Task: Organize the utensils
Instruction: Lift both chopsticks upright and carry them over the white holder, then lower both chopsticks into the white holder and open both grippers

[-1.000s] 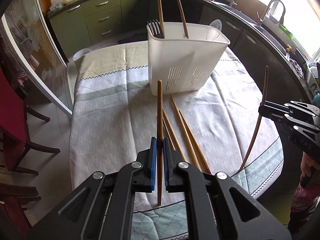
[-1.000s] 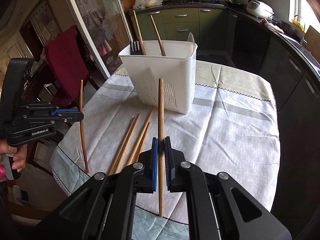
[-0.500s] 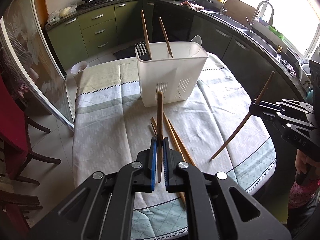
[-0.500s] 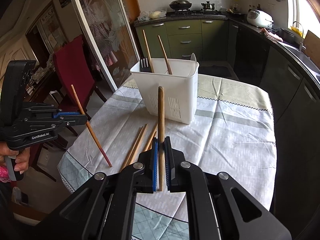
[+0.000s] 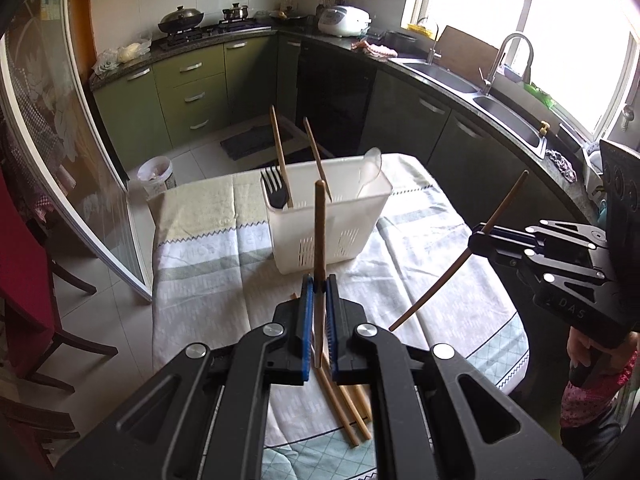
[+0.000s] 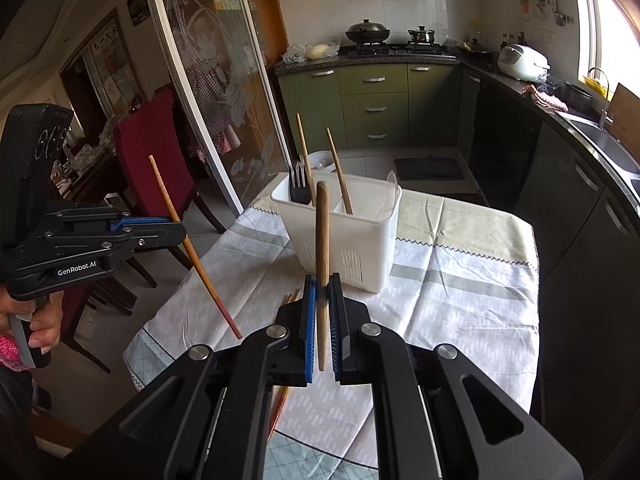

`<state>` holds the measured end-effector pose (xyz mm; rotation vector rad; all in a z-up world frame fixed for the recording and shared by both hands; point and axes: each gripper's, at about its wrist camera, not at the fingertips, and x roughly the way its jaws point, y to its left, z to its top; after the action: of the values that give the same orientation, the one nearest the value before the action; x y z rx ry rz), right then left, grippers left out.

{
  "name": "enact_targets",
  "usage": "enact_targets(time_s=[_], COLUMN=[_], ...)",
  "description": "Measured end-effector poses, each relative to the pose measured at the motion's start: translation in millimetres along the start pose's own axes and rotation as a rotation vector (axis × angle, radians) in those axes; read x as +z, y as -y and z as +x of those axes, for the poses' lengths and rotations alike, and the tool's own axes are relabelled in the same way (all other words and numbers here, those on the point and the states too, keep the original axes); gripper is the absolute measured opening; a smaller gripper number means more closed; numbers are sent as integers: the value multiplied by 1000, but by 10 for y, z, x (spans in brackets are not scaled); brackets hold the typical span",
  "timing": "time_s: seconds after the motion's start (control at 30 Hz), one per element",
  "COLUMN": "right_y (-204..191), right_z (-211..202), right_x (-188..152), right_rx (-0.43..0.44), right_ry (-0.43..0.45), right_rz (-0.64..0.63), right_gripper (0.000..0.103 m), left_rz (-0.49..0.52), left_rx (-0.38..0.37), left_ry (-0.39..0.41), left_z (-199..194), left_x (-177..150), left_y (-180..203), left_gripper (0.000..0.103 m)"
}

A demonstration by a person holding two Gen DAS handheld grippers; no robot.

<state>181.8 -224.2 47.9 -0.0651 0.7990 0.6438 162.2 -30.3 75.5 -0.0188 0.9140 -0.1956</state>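
My left gripper (image 5: 316, 292) is shut on a wooden chopstick (image 5: 319, 232) that stands nearly upright between its blue pads. My right gripper (image 6: 321, 292) is likewise shut on a second chopstick (image 6: 321, 236). Each shows in the other's view: the right gripper (image 5: 478, 237) with its slanted chopstick (image 5: 448, 276), the left gripper (image 6: 178, 232) with its own chopstick (image 6: 196, 264). Both hang above the table, short of the white utensil holder (image 5: 332, 236), which holds a black fork (image 5: 276, 192), two chopsticks (image 5: 278, 148) and a clear spoon (image 5: 370, 168). Several loose chopsticks (image 5: 348, 412) lie on the cloth under my left gripper.
The round table (image 5: 208, 280) carries a pale patterned cloth. A red chair (image 6: 148, 160) and a glass sliding door (image 5: 60, 140) stand to its left. Dark kitchen counters with a sink (image 5: 500, 120) curve behind and to the right. A hand (image 6: 40, 328) holds the left gripper's handle.
Both grippers have risen with their chopsticks still clamped. The lower tips have come off the cloth, and the table and holder now look farther away.
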Motion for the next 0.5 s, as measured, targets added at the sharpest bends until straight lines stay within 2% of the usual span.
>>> enact_targets(time_s=[0.3,0.5], right_y=[19,59], right_z=[-540,-507], right_x=[803,1211], right_rx=[9,-60], right_ry=[212,306], right_rz=[34,41], right_gripper=[7,7], left_rz=[1,2], left_rx=[-11,28], left_ry=[248,337], left_z=[-512,-390], left_x=[779,1087], left_y=[94,135], left_gripper=[6,6])
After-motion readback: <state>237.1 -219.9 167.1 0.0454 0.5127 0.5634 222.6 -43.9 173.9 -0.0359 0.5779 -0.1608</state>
